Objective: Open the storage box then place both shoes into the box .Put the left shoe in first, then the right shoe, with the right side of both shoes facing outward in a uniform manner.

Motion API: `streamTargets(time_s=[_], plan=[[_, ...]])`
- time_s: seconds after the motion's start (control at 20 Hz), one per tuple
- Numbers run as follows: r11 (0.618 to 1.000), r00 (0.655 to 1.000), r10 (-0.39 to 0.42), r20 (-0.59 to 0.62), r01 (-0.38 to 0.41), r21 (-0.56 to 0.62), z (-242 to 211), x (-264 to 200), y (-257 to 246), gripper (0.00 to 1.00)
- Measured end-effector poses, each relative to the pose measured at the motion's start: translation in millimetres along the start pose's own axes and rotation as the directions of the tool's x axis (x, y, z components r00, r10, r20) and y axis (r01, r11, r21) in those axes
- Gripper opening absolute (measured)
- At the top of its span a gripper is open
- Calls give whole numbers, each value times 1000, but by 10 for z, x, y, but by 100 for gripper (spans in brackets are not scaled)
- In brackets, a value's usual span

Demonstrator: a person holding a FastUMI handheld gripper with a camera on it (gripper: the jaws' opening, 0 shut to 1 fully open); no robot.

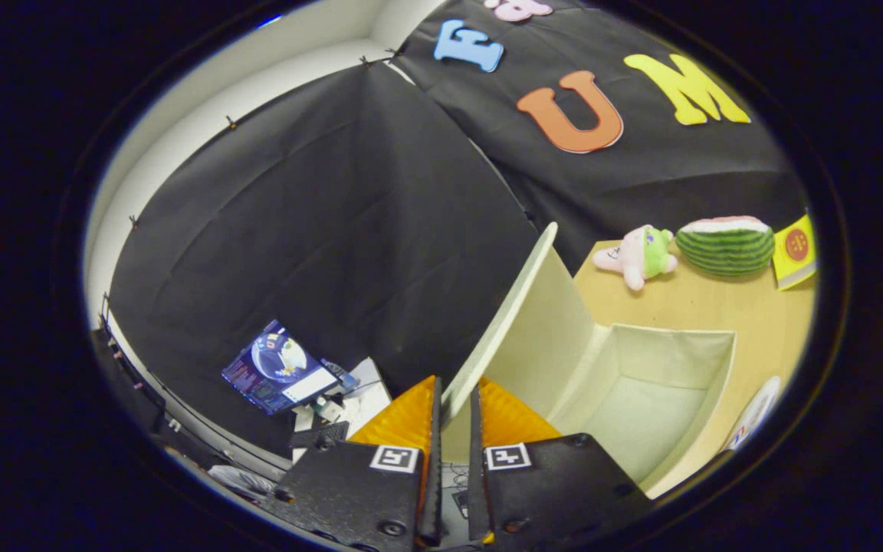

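Tool nearly closed, its orange fingers pinching the edge of the lid of the cream box. Lid raised, standing tilted up over the box, hinged along the box's near side. Box open on the wooden bench, inside looks bare. A white shoe shows partly at the box's far side, on the bench. Beyond the box: pink plush, watermelon plush, yellow book, all near the wall. Off the bench, below the fingers' other side, a blue carton and clutter.
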State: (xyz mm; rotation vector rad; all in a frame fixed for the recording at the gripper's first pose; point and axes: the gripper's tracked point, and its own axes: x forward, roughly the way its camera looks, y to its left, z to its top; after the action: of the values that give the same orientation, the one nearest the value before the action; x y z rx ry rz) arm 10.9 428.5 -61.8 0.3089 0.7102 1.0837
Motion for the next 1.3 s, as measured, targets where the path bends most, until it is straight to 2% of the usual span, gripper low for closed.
streamTargets(time_s=[0.2, 0.35, 0.45, 0.6, 0.9, 1.05, 1.3], plan=[[995, 998, -57, 11, 58, -77, -18, 93, 59, 70], [986, 993, -108, 46, 112, -120, 33, -3, -17, 89], [976, 984, -153, 87, 164, -145, 85, -136, -113, 94], [947, 959, -233, 160, 261, -189, 176, -405, -272, 95], [858, 873, -392, 291, 461, -227, 287, -1087, -663, 97], [832, 840, -456, 295, 520, -194, 212, -1437, -884, 98], [751, 760, -589, 276, 640, -161, 36, -2092, -1460, 98]])
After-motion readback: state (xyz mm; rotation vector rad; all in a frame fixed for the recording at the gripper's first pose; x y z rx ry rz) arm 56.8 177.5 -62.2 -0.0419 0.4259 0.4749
